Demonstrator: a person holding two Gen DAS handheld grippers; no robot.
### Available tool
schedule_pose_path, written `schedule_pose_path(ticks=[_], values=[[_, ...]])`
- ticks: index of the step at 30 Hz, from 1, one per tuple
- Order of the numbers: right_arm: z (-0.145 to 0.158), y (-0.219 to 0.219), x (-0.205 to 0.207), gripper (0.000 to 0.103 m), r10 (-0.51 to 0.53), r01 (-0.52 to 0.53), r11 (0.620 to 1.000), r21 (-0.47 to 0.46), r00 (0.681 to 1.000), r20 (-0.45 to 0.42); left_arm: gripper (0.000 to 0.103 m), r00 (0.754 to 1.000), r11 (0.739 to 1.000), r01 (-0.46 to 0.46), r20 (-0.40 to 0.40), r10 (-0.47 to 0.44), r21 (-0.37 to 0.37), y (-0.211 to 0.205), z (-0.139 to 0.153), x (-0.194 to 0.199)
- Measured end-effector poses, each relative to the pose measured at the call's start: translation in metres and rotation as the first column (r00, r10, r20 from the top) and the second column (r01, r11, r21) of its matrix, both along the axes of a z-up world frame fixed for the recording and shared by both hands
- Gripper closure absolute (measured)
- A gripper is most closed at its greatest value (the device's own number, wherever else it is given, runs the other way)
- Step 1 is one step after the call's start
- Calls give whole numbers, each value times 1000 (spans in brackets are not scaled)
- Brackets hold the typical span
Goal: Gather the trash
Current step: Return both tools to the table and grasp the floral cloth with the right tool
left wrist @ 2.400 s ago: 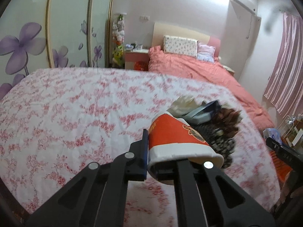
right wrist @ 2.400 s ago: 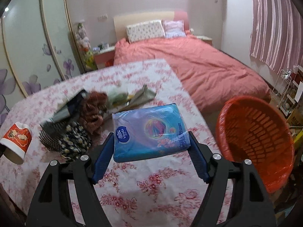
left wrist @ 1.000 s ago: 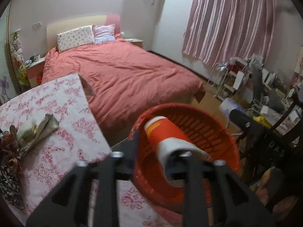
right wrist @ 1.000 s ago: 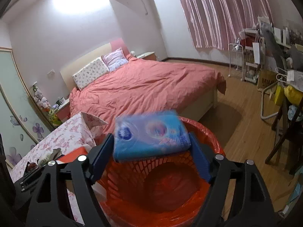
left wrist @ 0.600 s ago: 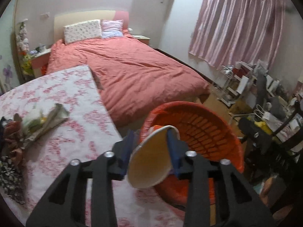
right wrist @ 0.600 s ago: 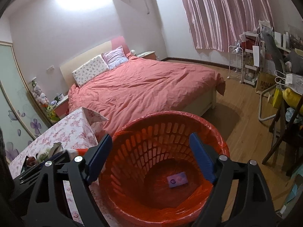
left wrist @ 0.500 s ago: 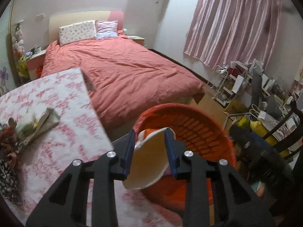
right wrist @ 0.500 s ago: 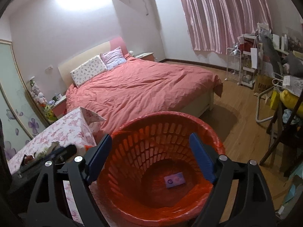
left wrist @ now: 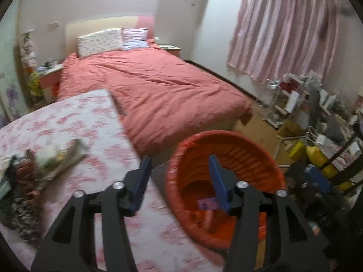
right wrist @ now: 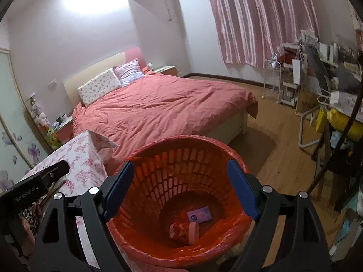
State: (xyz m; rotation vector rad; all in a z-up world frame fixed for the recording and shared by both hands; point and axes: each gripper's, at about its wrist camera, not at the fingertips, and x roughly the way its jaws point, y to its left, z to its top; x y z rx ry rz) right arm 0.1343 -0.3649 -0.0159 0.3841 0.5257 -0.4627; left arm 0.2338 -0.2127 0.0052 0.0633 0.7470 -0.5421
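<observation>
Left view motion-blurred, right sharp; wall glare, dark fisheye corners

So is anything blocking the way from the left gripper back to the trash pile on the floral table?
Nothing visible does. The left gripper, jaws opening and empty, sits beside the orange basket; only bare floral table lies between it and the trash pile.
</observation>
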Motion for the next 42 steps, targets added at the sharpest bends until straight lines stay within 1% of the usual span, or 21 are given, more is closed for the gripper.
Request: schedule_pose_path(ticks=[1, 4, 5, 7, 10, 14, 17, 18, 20, 23, 25, 27, 30, 31, 34, 37, 38, 39, 41, 42], values=[[1, 5, 0, 20, 9, -9, 1000, -5, 1000, 2, 36, 1000, 1000, -25, 13, 25, 10, 10, 1, -1], [5, 24, 6, 20, 51, -51, 999, -15, 999, 0, 28, 993, 993, -108, 59, 105, 51, 47, 2, -6], [6, 29, 7, 20, 63, -63, 998, -18, 998, -2, 27, 988, 987, -140, 77, 134, 73, 64, 2, -7], [8, 47, 13, 20, 104, -104, 994, -23, 995, -6, 25, 981, 980, -178, 93, 170, 88, 89, 2, -8], [11, 71, 21, 20, 160, -160, 987, -30, 987, -12, 23, 962, 960, -261, 113, 249, 102, 139, 1, -7], [10, 107, 33, 20, 249, -249, 968, -21, 968, -27, 23, 925, 922, -374, 108, 363, 105, 205, -4, -6], [7, 142, 45, 20, 332, -333, 943, -7, 942, -44, 22, 890, 885, -452, 112, 441, 109, 250, -10, -7], [5, 157, 49, 20, 368, -368, 930, -3, 929, -50, 22, 879, 873, -475, 114, 463, 114, 263, -12, -10], [2, 181, 56, 20, 422, -423, 906, 3, 904, -62, 22, 863, 855, -504, 107, 494, 119, 288, -16, -12], [-3, 224, 66, 21, 506, -507, 862, 9, 859, -77, 22, 839, 831, -543, 99, 534, 120, 322, -22, -15], [-8, 251, 71, 21, 559, -560, 828, 12, 825, -83, 22, 832, 824, -554, 92, 547, 118, 338, -26, -18], [-11, 270, 78, 23, 591, -592, 806, 21, 801, -91, 22, 823, 816, -568, 82, 562, 113, 351, -30, -19], [-16, 294, 86, 27, 628, -628, 777, 34, 771, -106, 22, 814, 808, -581, 64, 577, 100, 366, -34, -20], [-17, 300, 88, 28, 633, -634, 772, 32, 766, -112, 23, 813, 807, -583, 58, 580, 95, 367, -35, -19], [-25, 316, 96, 34, 645, -649, 761, 29, 750, -144, 23, 814, 811, -581, 45, 579, 75, 373, -38, -21], [-35, 324, 102, 40, 650, -655, 755, 44, 737, -182, 23, 818, 815, -575, 35, 574, 65, 373, -41, -20], [-37, 327, 104, 49, 652, -656, 753, 48, 733, -194, 23, 820, 818, -572, 29, 572, 64, 372, -42, -19], [-43, 330, 107, 63, 654, -660, 749, 56, 724, -219, 23, 822, 819, -570, 25, 569, 62, 371, -43, -18], [-49, 329, 108, 83, 664, -669, 739, 75, 707, -243, 24, 829, 828, -558, 12, 559, 57, 366, -45, -16], [-48, 327, 105, 86, 666, -670, 739, 75, 709, -233, 24, 834, 833, -551, 6, 552, 55, 363, -46, -15]])
